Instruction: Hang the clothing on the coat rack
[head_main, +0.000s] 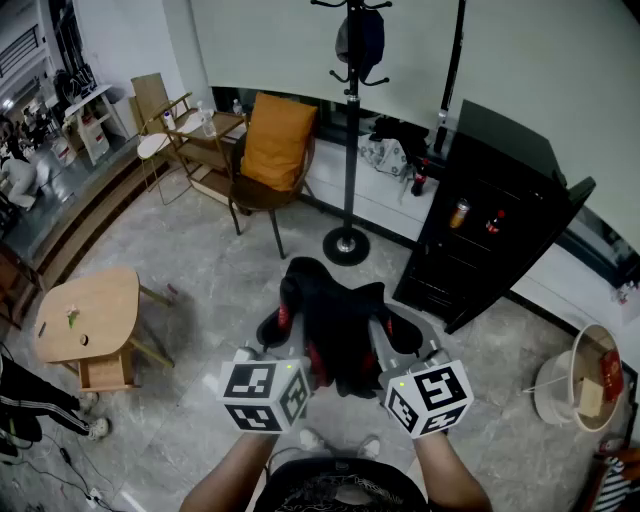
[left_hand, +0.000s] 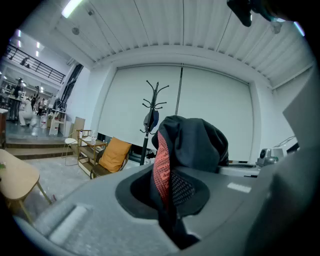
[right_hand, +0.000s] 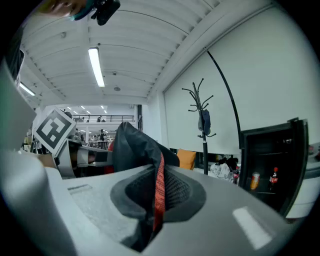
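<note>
Two grippers sit side by side in front of me, forearms coming in from the lower edge of the head view, and both point toward the coat rack (head_main: 349, 130) at a slight downward tilt. The left gripper (head_main: 283, 318) has its jaws clamped on a fold of the black garment (head_main: 335, 330); in the left gripper view the cloth and its red mesh trim are pinched right in the throat of the left gripper (left_hand: 167, 200). The right gripper (head_main: 396, 332) grips the other side in the same way, and its own view shows a red strip of cloth squeezed between the closed jaws (right_hand: 155, 210).

I see the garment bunched in a dark heap between the two grippers, lifted off the floor, on my side of the rack's round base and apart from it. Bare floor tile lies between the heap and that base. A dark cap (head_main: 360, 40) hangs from the rack's hooks.

Just left of the rack stands a chair with an orange cushion (head_main: 275, 140), with a wooden shelf unit (head_main: 200, 145) farther left. Right of the rack stands a black cabinet (head_main: 490, 220) with its door swung open. A low wooden worktop (head_main: 85, 315) sits well away from the rack, far to the left.
</note>
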